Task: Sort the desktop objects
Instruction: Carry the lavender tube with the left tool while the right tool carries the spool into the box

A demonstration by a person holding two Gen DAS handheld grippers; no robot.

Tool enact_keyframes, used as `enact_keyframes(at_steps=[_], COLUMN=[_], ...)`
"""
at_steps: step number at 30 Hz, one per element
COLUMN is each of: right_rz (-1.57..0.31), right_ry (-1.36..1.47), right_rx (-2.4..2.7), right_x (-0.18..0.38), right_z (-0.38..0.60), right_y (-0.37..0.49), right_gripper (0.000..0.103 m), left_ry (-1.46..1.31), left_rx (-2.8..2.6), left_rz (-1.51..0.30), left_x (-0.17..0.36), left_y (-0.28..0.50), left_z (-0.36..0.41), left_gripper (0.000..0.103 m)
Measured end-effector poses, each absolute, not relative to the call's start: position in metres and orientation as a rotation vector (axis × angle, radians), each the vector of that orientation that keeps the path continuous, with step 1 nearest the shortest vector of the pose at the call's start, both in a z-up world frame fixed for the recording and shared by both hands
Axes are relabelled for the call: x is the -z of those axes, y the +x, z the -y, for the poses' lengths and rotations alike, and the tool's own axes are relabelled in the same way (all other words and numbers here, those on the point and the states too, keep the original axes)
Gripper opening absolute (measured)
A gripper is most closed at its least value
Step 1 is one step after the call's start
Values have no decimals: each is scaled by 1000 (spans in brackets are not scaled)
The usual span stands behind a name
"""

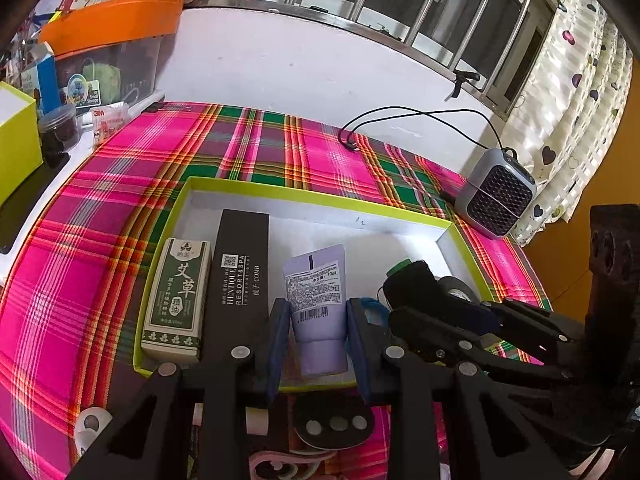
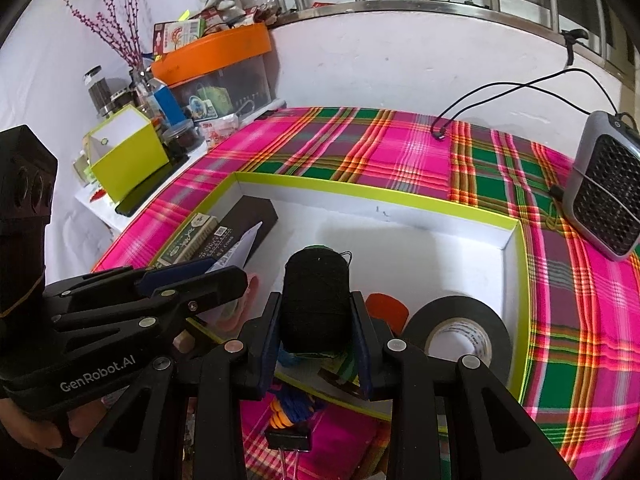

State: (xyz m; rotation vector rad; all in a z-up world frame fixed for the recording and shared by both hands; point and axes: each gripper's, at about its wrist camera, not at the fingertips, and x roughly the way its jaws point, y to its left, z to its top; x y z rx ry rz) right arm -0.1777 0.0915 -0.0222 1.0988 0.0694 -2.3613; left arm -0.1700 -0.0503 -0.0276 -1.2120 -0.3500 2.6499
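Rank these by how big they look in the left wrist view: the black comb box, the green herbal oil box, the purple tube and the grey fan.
1. black comb box
2. green herbal oil box
3. purple tube and grey fan look alike; the fan sits farther off, so unranked.

Both fisheye views were brightly and evenly lit from overhead, while the window (image 1: 420, 4) was dark. Colours looked oversaturated on the plaid cloth (image 1: 100, 208), with soft glare near the cable (image 2: 516, 96). Straight edges bowed outward, corners fell to black, and shadows stayed faint.
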Motion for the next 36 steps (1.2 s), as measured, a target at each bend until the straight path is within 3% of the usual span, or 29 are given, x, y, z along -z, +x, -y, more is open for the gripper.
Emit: enact_keyframes(at_steps=[33, 36], right_rz=[-63, -74], right_ry=[1063, 1050], right_rx=[2324, 2345], right_x=[15, 13], right_z=[-92, -100], right_y=[-165, -159], right_gripper=[34, 15], left_ry=[-1219, -1219], left_rx=[-2646, -2645], left_rz=[374, 375], left_x=[29, 29], left_y=[-170, -170], left_z=[57, 57], left_gripper=[30, 30])
